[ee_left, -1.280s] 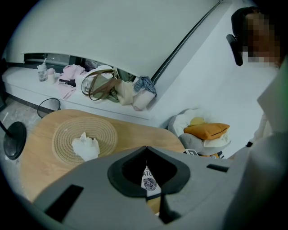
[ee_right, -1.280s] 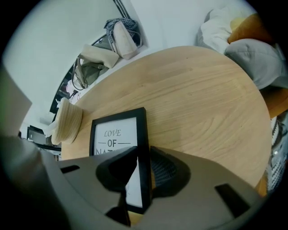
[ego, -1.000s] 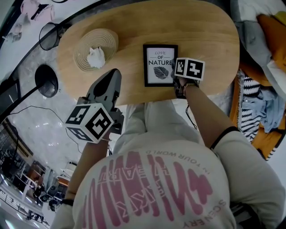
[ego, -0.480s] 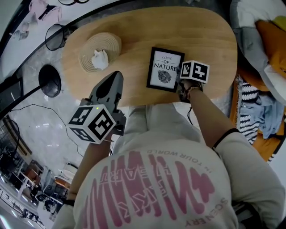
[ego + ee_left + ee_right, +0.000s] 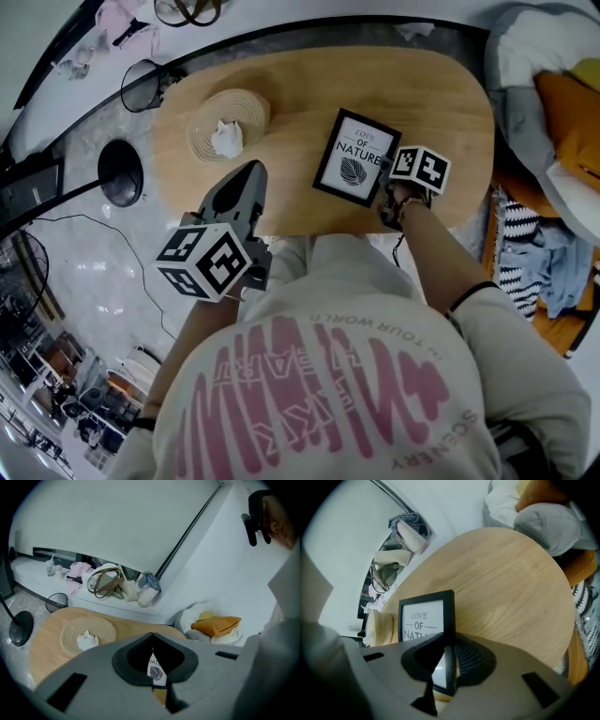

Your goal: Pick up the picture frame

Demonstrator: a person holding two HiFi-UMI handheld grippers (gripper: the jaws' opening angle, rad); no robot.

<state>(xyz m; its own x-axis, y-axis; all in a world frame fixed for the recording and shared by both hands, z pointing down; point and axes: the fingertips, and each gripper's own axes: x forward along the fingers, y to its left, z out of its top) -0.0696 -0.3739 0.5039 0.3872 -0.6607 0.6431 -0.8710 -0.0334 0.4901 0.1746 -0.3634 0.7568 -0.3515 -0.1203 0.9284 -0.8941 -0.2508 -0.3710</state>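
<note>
The black picture frame (image 5: 356, 157) with a white "LOVE OF NATURE" print hangs tilted above the oval wooden table (image 5: 291, 89). My right gripper (image 5: 387, 178) is shut on the frame's right edge. In the right gripper view the frame (image 5: 424, 616) stands up from between the jaws, clear of the table top (image 5: 506, 588), with my right gripper (image 5: 447, 667) pinching its black border. My left gripper (image 5: 250, 173) hovers over the table's near left edge, jaws together and empty. In the left gripper view a strip of the frame (image 5: 156, 672) shows past my left gripper (image 5: 152, 637).
A round woven mat (image 5: 208, 141) with a crumpled white tissue (image 5: 226, 137) lies on the table's left part. A black lamp base (image 5: 120, 172) and a wire bin (image 5: 142, 82) stand on the floor at left. Cushions and clothes (image 5: 553, 122) pile up at right.
The right gripper has lifted the frame off the table and turned it clockwise. The left gripper has risen a little.
</note>
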